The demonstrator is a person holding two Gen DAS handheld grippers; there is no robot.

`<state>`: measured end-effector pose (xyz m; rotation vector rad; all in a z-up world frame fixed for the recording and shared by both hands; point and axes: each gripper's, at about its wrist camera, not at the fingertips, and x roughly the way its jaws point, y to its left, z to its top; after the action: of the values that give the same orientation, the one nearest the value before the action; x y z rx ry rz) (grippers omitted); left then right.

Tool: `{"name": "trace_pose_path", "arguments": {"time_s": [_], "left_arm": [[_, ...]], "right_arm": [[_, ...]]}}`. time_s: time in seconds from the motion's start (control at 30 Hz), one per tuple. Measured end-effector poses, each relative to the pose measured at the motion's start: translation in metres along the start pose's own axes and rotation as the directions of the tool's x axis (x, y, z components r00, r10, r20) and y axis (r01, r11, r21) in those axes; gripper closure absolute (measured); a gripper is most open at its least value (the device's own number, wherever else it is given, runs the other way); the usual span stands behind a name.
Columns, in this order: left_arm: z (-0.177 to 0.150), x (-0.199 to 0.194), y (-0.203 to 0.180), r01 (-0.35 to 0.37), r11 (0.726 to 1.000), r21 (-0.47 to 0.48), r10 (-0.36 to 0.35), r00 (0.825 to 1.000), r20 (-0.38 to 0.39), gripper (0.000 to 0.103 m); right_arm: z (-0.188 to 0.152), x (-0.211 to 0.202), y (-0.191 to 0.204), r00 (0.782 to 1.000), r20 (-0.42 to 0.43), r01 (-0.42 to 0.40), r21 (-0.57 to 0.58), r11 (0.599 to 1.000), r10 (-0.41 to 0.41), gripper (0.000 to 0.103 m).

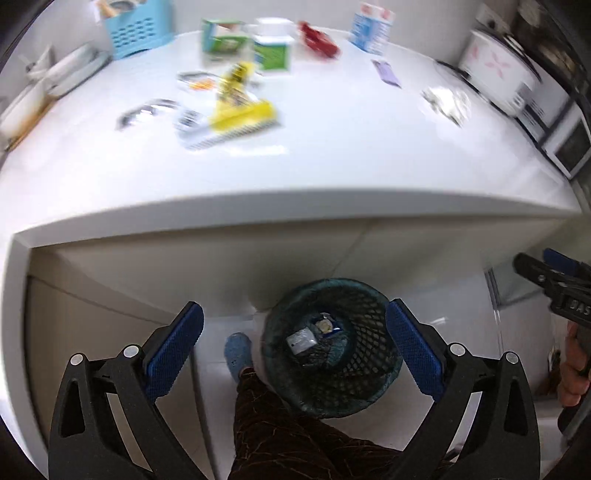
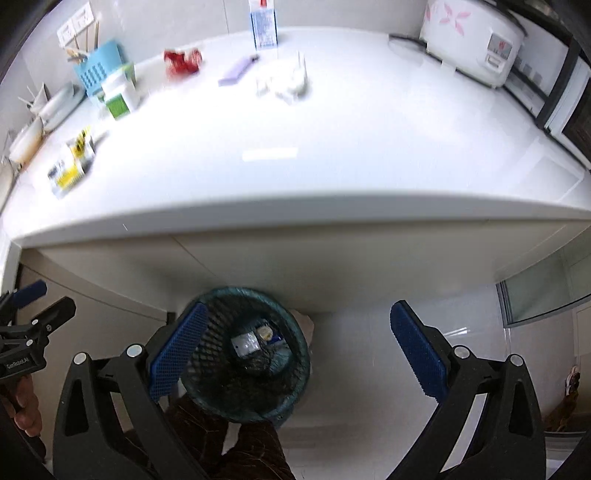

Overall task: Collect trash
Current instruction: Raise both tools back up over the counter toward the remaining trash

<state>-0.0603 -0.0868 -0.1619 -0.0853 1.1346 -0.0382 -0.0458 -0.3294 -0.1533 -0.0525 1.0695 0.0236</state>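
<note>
Progress partial: some trash already in the mesh bin (image 1: 332, 347) on the floor below the tabletop (image 1: 332, 162); yellow wrapper (image 1: 242, 110), red wrapper (image 1: 317, 38), seemingly crumpled plastic (image 1: 445, 101) left. Left gripper (image 1: 294, 341) and right gripper (image 2: 295, 343) fingers wide apart, empty

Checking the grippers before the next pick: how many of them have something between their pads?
0. The left gripper and the right gripper both stand open and empty above the mesh wastebasket on the floor.

A white rice cooker (image 2: 476, 40) stands at the far right of the counter (image 2: 332, 155). A blue slotted basket (image 1: 138, 27) and stacked plates (image 1: 70, 70) are at the far left.
</note>
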Motion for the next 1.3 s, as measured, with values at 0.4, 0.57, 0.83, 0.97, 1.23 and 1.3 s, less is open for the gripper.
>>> {"name": "trace_pose_path", "arguments": {"time_s": [0.4, 0.57, 0.83, 0.97, 1.23, 1.3], "left_arm": [[0.051, -0.06, 0.036, -0.037, 0.994, -0.1, 0.044, 0.996, 0.073, 0.006], [0.072, -0.07, 0.036, -0.047, 0.994, -0.096, 0.056, 0.994, 0.092, 0.006], [0.099, -0.066, 0.037, -0.06, 0.993, -0.099, 0.068, 0.994, 0.081, 0.007], [0.113, -0.059, 0.038, -0.069, 0.993, -0.099, 0.075, 0.995, 0.063, 0.007], [0.138, -0.039, 0.042, -0.081, 0.992, -0.099, 0.083, 0.996, 0.019, 0.007], [0.143, -0.033, 0.044, -0.08, 0.991, -0.104, 0.081, 0.997, 0.007, 0.007]], "right_arm": [[0.06, -0.05, 0.014, 0.996, 0.087, 0.029, -0.007, 1.0, -0.028, 0.008], [0.081, -0.06, 0.016, 0.994, 0.109, 0.031, 0.003, 1.0, -0.031, 0.008], [0.11, -0.055, 0.021, 0.992, 0.12, 0.035, 0.001, 0.999, -0.035, 0.008], [0.123, -0.045, 0.024, 0.994, 0.104, 0.029, 0.001, 1.0, -0.029, 0.008], [0.151, -0.018, 0.031, 0.998, 0.063, 0.021, 0.007, 1.0, -0.022, 0.008], [0.157, -0.011, 0.033, 0.998, 0.053, 0.019, 0.006, 1.0, -0.02, 0.008]]}}
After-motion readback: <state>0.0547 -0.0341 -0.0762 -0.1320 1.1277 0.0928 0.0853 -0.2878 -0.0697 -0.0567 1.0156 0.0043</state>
